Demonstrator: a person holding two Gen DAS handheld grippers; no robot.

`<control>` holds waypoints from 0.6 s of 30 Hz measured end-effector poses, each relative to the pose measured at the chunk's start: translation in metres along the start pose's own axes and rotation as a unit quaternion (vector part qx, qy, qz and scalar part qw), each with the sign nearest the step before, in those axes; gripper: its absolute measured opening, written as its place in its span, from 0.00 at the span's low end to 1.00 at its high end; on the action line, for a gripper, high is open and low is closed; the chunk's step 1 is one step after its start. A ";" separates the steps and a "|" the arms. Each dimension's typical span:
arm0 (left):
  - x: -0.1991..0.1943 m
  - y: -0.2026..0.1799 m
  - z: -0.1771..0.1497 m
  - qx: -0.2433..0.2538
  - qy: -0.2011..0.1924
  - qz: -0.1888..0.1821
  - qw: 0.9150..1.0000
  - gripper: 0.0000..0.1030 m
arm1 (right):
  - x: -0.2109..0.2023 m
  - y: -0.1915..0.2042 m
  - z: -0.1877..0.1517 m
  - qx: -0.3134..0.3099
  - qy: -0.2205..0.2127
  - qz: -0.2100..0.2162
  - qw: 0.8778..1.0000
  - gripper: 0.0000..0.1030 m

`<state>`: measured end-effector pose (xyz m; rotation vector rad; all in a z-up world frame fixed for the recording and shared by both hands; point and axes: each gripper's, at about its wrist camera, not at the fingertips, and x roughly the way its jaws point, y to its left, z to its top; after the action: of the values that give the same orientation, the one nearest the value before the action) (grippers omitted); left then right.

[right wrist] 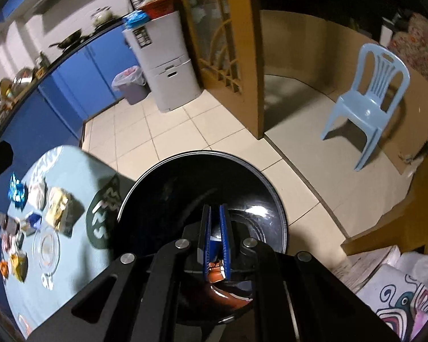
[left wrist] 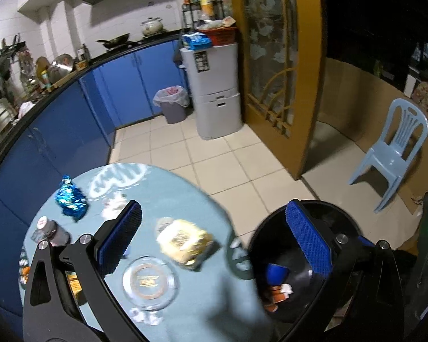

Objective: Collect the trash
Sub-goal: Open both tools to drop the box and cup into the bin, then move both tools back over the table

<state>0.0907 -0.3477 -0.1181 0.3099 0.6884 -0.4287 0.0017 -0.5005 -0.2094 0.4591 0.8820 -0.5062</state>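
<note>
A round table [left wrist: 202, 307] with a light blue cloth carries trash: a blue foil wrapper [left wrist: 71, 199], crumpled white paper [left wrist: 114, 203], a yellow wrapper [left wrist: 185, 240] and a small bottle [left wrist: 52, 230], beside a glass ashtray [left wrist: 149, 283]. My left gripper [left wrist: 214, 203] hangs open above the table's edge, with the yellow wrapper below, between its fingers, untouched. A black bin [left wrist: 308, 293] stands at the table's right side with a blue cup [left wrist: 275, 273] and an orange packet inside. My right gripper [right wrist: 214, 206] is shut over the black bin [right wrist: 185, 188]. Only the bin's trash shows through its narrow gap.
A grey lined waste bin [left wrist: 172, 104] and a tall grey cabinet [left wrist: 216, 91] stand by the blue kitchen cupboards. A yellow door frame [left wrist: 314, 85] opens to a dark room with a pale blue plastic chair [left wrist: 396, 148]. Patterned bags [right wrist: 399, 290] lie at my right.
</note>
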 end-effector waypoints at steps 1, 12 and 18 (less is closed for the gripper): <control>-0.001 0.007 -0.003 -0.003 0.000 0.006 1.000 0.97 | -0.001 0.005 -0.001 -0.008 0.001 0.001 1.000 0.08; -0.010 0.119 -0.039 -0.070 0.023 0.088 0.993 0.97 | -0.019 0.086 -0.016 -0.103 -0.023 0.046 0.993 0.93; -0.005 0.174 -0.072 -0.102 0.060 0.127 0.985 0.97 | -0.016 0.138 -0.034 -0.153 -0.008 0.067 0.986 0.93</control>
<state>0.1310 -0.1656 -0.1441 0.2257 0.7919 -0.0949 0.0538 -0.3682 -0.1923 0.2301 0.8896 -0.2448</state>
